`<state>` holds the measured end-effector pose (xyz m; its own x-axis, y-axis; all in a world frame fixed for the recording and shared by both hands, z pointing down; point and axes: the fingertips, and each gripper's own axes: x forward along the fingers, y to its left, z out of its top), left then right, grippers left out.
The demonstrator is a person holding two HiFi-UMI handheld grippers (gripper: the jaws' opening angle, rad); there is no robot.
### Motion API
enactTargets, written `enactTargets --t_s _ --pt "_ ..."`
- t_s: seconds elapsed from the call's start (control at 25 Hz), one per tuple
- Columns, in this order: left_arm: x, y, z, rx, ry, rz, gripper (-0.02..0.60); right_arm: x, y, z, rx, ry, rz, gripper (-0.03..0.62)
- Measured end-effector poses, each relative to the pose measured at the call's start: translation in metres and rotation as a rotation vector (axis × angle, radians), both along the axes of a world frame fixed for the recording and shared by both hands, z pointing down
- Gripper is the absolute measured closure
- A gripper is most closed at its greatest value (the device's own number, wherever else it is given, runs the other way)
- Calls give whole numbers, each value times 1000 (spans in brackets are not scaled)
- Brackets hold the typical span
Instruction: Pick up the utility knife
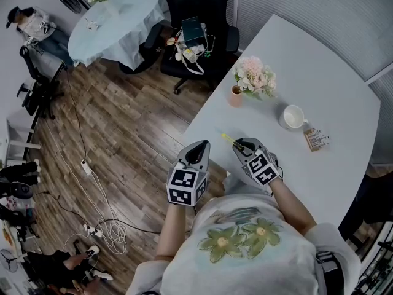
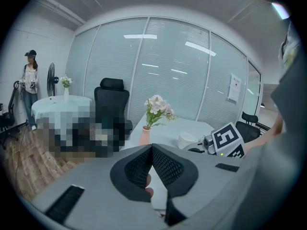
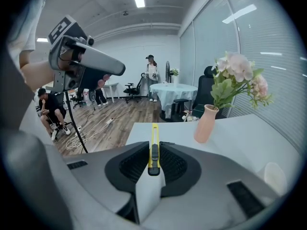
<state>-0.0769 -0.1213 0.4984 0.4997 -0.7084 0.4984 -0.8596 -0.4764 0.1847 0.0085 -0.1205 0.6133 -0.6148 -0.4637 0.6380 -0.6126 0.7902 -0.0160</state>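
The right gripper is clamped on the yellow utility knife, which sticks out forward from between its ribbed pads over the near edge of the white table. The left gripper hangs beside it, jaws pressed together on nothing. The knife looks light, stiff and narrow with a smooth plastic shell, so it could pivot or slip in a pinch; a hold across the flat sides near the black slider, away from the blade end, seems safest.
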Motion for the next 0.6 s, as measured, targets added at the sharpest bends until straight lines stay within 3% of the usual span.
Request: enactTargets --t_s 0.6 --pt "10 1 -1 0 0 41 581 0 0 -41 33 -95 44 523"
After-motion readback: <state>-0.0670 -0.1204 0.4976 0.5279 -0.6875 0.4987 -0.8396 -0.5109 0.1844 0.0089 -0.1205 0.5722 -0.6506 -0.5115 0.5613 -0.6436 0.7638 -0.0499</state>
